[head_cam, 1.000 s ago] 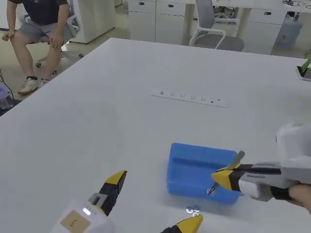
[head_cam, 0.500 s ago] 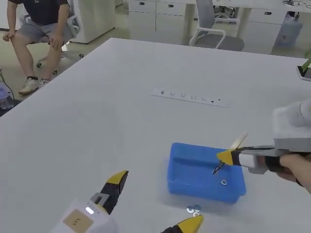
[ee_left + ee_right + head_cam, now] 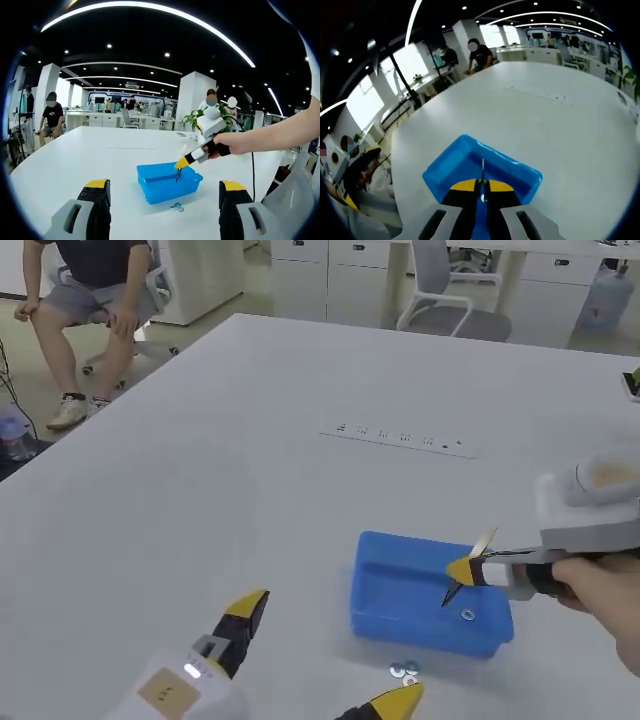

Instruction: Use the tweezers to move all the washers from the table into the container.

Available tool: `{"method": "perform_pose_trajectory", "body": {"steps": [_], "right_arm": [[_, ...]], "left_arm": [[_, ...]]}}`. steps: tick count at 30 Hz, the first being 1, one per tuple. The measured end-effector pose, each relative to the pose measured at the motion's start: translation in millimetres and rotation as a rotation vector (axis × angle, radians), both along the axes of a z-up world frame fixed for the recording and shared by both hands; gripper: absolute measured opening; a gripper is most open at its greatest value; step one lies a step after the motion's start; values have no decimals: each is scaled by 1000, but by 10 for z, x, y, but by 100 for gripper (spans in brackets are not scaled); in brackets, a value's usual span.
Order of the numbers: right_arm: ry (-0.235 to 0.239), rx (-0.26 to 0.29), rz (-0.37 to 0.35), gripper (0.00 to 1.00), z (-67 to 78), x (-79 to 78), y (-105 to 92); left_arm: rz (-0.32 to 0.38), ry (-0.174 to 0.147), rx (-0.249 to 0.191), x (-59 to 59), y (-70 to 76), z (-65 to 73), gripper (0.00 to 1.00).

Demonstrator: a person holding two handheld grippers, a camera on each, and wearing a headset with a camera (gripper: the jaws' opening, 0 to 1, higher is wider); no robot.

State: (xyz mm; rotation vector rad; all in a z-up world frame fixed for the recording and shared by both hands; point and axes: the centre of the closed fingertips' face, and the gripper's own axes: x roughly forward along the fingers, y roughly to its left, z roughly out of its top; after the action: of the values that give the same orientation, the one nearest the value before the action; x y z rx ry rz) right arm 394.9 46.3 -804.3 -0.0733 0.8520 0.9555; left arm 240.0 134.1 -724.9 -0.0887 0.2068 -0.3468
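Both jaws of my left gripper point(image 3: 338, 642) stand wide apart at the lower left of the head view, grasping nothing and hovering low over the white table point(image 3: 200, 460), so this hand takes no part in the work just now. Just right of it, near the bottom edge of that view, a small cluster of washers point(image 3: 405, 671) lies on the bare table, touching or overlapping one another. I count at least two, but they are too small for an exact number. They sit just beside the near wall of the blue container point(image 3: 400, 590), outside it. Further right, on the container's floor toward its right end, lies a single washer point(image 3: 467, 615), the part of the job I judge to be done. At the right of the frame my right gripper point(image 3: 468, 570) has its jaws clenched on the tweezers point(image 3: 452, 592); the right gripper view shows the thin blades pinched between the two yellow tips and pointing down into the container. The tweezer tips hang above the container floor, close to the washer inside. They look empty, though they are too fine for me to be sure. By my reckoning the task is underway but not finished: one washer is in, and the cluster on the table has yet to be picked up, so my next reach should go down and left to it.
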Motion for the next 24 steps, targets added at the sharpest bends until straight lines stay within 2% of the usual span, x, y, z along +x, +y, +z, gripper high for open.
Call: {"method": "perform_pose_trajectory", "body": {"steps": [7, 24], "right_arm": [[-19, -41, 23, 3, -68, 20, 12], [-32, -74, 43, 3, -104, -60, 21]], "left_arm": [[-1, 3, 2, -2, -6, -3, 91], [0, 5, 4, -2, -4, 1, 91]]}}
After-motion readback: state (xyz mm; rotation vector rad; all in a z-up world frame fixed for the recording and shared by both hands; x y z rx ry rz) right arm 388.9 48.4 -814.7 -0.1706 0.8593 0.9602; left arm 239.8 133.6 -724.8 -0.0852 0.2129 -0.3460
